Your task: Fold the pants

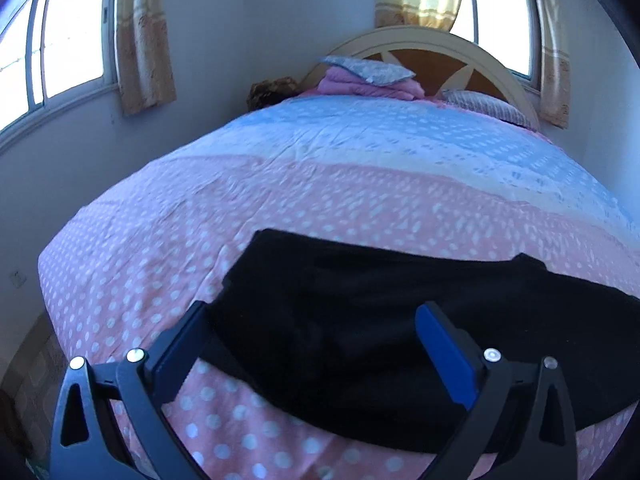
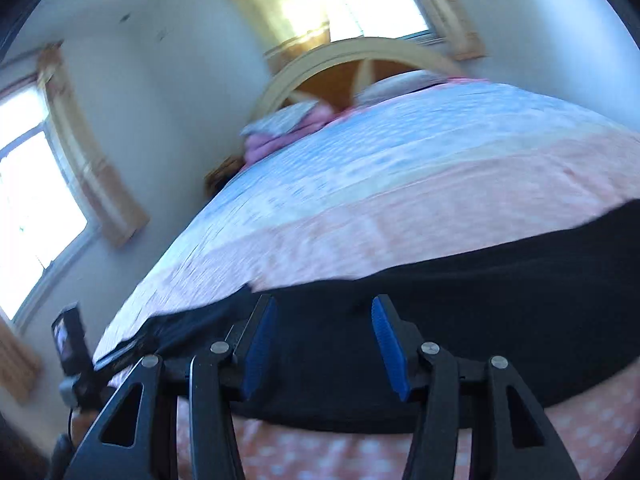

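Observation:
Black pants (image 1: 380,320) lie flat across the near part of the bed, running left to right. My left gripper (image 1: 312,312) is open wide, its blue-padded fingers just above the pants' left end, holding nothing. In the right wrist view the pants (image 2: 500,280) stretch from lower left to the right edge. My right gripper (image 2: 324,312) is open above the cloth near its near edge, holding nothing. This view is blurred and tilted.
The bed (image 1: 280,184) has a pink and blue dotted cover. Folded pink bedding and pillows (image 1: 368,76) lie by the headboard (image 1: 432,44). Walls, windows and curtains stand to the left and behind. The other gripper's camera (image 2: 68,336) shows at the lower left.

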Available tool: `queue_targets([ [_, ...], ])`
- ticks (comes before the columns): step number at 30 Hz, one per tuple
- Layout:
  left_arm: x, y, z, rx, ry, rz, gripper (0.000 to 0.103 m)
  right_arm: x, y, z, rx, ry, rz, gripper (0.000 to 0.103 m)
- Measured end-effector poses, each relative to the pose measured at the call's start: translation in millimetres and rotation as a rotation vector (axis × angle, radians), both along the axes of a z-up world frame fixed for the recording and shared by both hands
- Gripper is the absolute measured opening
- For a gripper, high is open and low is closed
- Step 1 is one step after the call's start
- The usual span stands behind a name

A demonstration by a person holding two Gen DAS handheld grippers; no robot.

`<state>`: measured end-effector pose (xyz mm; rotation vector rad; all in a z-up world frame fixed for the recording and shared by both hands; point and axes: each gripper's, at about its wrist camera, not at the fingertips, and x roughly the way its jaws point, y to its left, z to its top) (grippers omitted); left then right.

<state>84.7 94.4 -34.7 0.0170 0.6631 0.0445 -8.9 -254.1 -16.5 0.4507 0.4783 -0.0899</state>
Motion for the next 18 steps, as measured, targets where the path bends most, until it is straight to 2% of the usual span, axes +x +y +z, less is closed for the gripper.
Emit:
queue_targets([
  [3,-0.2,-25.5,3.5,-0.005,-0.008,-0.072,0.103,-32.5,-58.2,0.9,0.057,0.019,-0.196,0.052],
  [7,-8.8,-51.0,10.5,-0.075,-0.032,-0.165,0.103,-91.7,-129.5,-0.3,0.139,-0.003,-0.443,0.052],
  [10,-10.6,-72.0,12.6,-0.041,-0.043,-0.198,0.103,-139.2,-172.2,-0.8,0.138,-0.016,-0.624,0.052],
  [14,-14.3,-90.1,8.2,-0.023,-0.027,-0.219,0.103,-180.0,-221.8,0.3,0.152,-0.004,-0.751,0.052],
  [18,-10.8,-97.7,-6.9,-0.035,0.028,-0.216,0.103,-188.6,-260.3,6.0,0.145,0.016,-0.781,0.052],
])
